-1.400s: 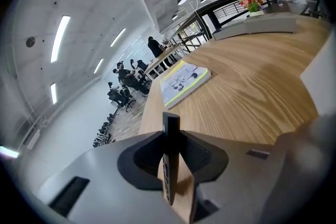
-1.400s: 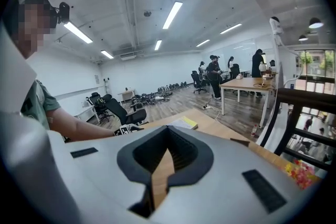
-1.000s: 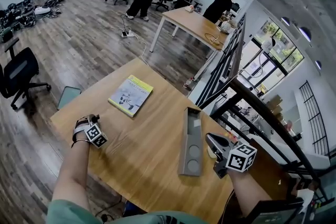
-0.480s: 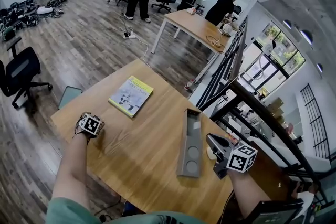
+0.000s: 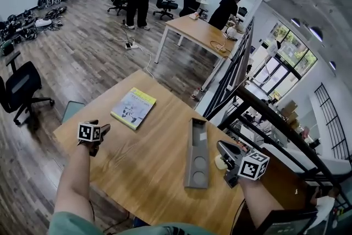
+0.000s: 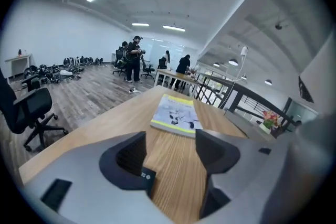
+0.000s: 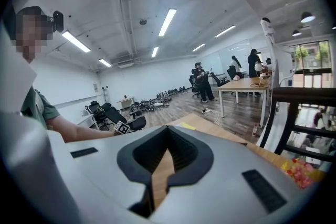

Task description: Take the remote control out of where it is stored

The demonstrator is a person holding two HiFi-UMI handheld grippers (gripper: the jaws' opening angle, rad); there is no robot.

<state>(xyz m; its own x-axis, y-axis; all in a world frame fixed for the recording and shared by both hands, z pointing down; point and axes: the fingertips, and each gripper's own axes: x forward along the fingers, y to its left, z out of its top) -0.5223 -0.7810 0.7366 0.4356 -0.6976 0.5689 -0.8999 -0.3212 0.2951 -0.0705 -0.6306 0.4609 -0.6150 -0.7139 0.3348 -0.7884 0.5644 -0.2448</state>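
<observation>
A long grey holder (image 5: 196,158) with round wells lies on the wooden table (image 5: 148,162); no remote control shows plainly in it. My left gripper (image 5: 102,134) hovers over the table's left corner, well to the left of the holder. In the left gripper view my left gripper (image 6: 169,140) points toward the book; its jaws have just swung wide, then eased in slightly, and stand open with only bare wood between them. My right gripper (image 5: 221,147) sits just right of the holder's near end. In the right gripper view my right gripper (image 7: 168,131) has its jaws together with nothing in them.
A yellow-edged book (image 5: 133,108) (image 6: 176,113) lies at the table's far left. A small cream object (image 5: 219,162) sits by the right gripper. A black railing (image 5: 236,71) runs along the right. An office chair (image 5: 19,85) stands at the left; a second desk (image 5: 201,29) and several people stand beyond.
My left gripper has lifted off the table, shifted slightly away from me and rolled, so its marker cube faces differently. The right gripper has barely moved. People at the back have shifted.
</observation>
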